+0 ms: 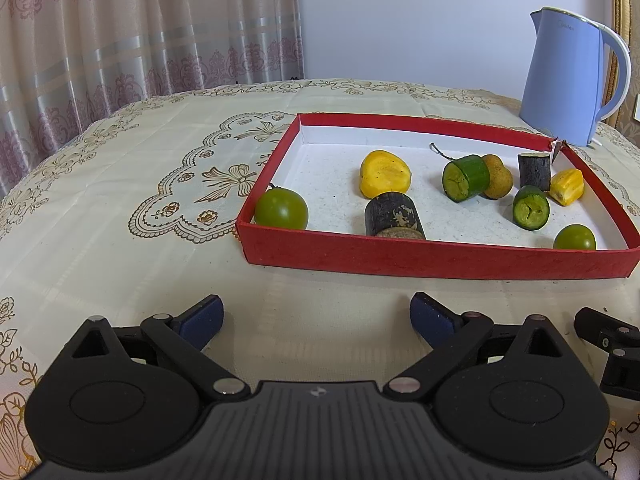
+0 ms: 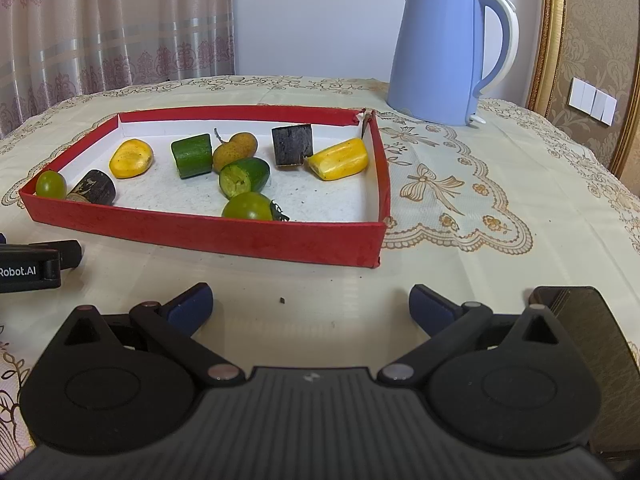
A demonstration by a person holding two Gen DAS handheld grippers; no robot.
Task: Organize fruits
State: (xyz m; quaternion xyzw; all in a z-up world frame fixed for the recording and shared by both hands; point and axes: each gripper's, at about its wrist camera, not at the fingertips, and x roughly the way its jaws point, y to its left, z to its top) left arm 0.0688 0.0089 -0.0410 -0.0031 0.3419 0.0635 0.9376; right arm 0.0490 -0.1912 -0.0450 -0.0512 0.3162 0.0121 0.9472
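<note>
Red tray (image 2: pixel 208 236) is holding the fruit pieces (image 2: pixel 244 174). I am holding left hand-held gripper (image 1: pixel 316 320) and right hand-held gripper (image 2: pixel 310 306) wide apart, empty, over the surface (image 2: pixel 460 272); blue kettle (image 2: pixel 444 52) is standing behind.

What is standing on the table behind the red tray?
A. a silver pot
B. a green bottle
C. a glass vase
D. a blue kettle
D: a blue kettle stands on the tablecloth just beyond the far right corner of the red tray, which holds the fruit pieces.
</note>
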